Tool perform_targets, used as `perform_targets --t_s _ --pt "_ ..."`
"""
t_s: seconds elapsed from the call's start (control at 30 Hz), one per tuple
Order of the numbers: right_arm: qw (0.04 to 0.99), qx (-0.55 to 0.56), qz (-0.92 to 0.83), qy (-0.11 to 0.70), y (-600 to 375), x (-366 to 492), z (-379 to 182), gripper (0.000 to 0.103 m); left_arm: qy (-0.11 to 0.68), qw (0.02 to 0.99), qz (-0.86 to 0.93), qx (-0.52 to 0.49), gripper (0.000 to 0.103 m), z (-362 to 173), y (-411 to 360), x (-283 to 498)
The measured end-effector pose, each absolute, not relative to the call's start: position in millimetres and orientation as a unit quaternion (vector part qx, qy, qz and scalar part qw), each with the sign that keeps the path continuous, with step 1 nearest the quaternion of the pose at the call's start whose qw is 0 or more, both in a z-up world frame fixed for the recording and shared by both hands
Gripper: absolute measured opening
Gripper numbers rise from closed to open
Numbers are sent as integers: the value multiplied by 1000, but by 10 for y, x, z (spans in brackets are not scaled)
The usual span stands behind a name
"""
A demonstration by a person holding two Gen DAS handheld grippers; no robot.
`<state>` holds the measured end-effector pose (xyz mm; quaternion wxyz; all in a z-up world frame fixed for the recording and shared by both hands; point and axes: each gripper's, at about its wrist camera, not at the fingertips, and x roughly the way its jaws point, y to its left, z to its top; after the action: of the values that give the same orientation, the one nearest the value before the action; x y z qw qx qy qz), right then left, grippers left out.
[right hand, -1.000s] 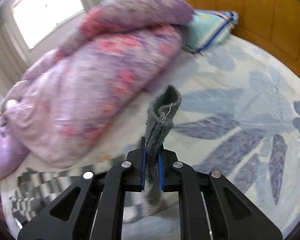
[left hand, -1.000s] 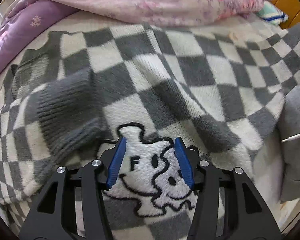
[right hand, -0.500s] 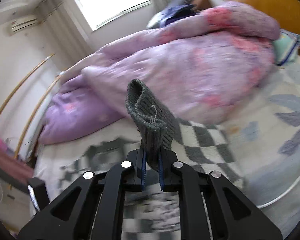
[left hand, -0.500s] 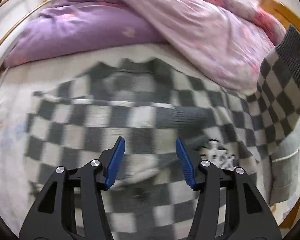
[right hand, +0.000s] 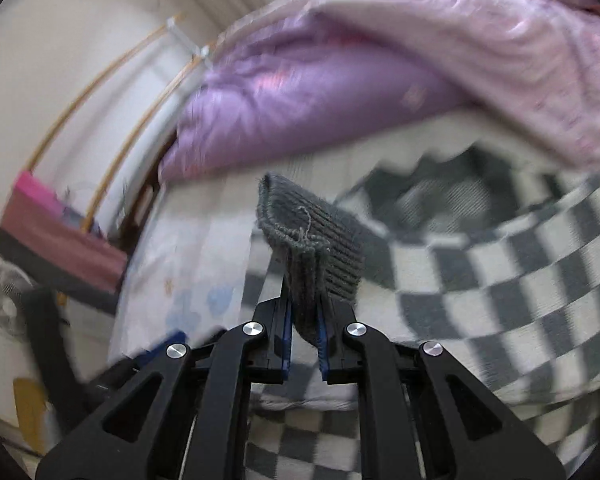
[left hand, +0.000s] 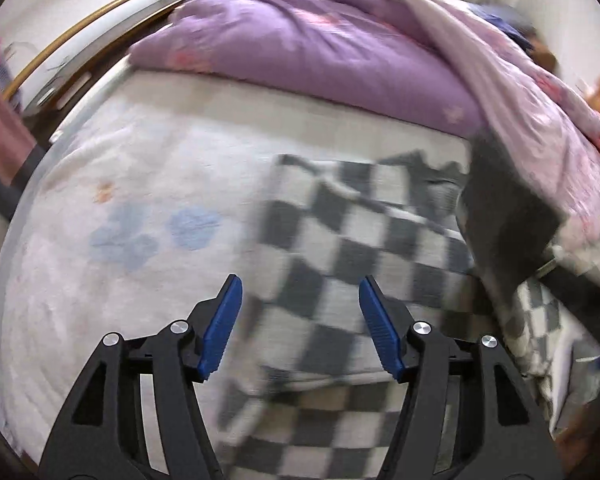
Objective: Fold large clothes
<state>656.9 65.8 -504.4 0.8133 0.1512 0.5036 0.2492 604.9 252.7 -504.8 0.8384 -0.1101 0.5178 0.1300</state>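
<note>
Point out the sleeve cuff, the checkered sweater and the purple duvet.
sleeve cuff [right hand: 316,236]: right wrist view, on the grey ribbed knit above the jaws.
checkered sweater [left hand: 340,256]: left wrist view, on a checked patch of its body.
purple duvet [left hand: 300,48]: left wrist view, on its upper surface.
</note>
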Motion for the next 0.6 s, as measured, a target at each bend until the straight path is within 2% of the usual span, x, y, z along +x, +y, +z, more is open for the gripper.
perform_targets --t_s 0.13,0.27,0.33,0.37,0.4,0.5,0.6 --pt "790 110 231 557 1097 6538 -5640 15 525 829 151 -118 63 -5166 2876 5904" --pt "758 126 210 605 1183 6546 -6112 21 534 821 157 -127 63 -5297 2999 5835" --pt "752 146 224 603 1156 6541 -6095 36 532 822 154 -132 63 -5319 2962 5808" --pt "744 154 238 605 1149 6538 -6054 53 529 824 152 -135 63 -5314 2945 5805" --pt "740 160 255 602 1143 6523 -5963 57 525 826 147 -140 63 -5299 2915 5812" --pt "759 137 244 589 997 6426 -5683 59 505 836 128 -174 70 -5204 2847 5863" --pt "775 151 242 564 634 6449 -5506 60 511 836 120 -159 71 -5186 2650 6025"
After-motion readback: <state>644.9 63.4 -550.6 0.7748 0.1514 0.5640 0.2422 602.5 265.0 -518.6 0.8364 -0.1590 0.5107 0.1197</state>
